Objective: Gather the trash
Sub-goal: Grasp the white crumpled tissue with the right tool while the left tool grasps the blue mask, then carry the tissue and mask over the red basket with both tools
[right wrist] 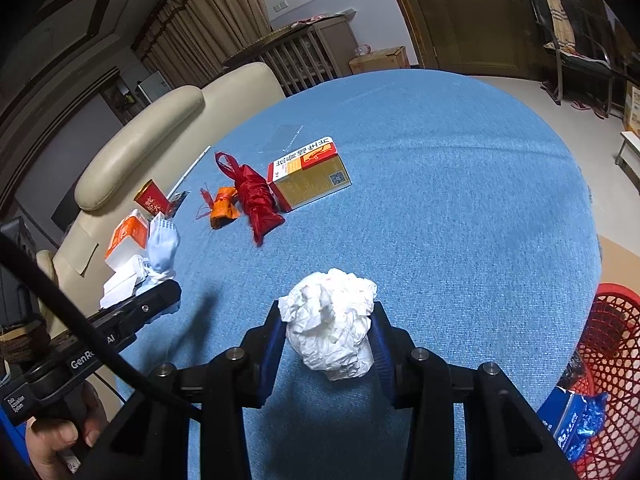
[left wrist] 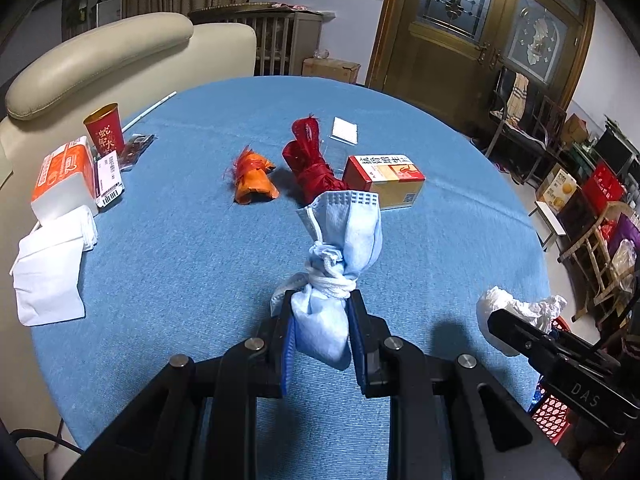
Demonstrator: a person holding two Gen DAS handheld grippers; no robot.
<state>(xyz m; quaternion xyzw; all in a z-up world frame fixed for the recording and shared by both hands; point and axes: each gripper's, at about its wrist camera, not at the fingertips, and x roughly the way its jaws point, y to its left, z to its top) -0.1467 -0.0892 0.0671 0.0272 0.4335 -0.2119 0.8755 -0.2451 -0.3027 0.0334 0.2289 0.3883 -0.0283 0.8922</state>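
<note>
Currently my left gripper (left wrist: 320, 320) fingers pinch a knotted blue face mask (left wrist: 340, 248) above the blue worktop (left wrist: 180, 260); my right gripper (right wrist: 329, 332) fingers pinch a crumpled white tissue (right wrist: 332, 324). Right casing reads "DAS", left "GenRo… AI".

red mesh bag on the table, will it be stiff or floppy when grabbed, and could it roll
The red mesh bag looks crumpled and soft, so probably floppy and light. Its loose frayed end may snag. It lies slumped on the cloth, so rolling seems unlikely.
</note>
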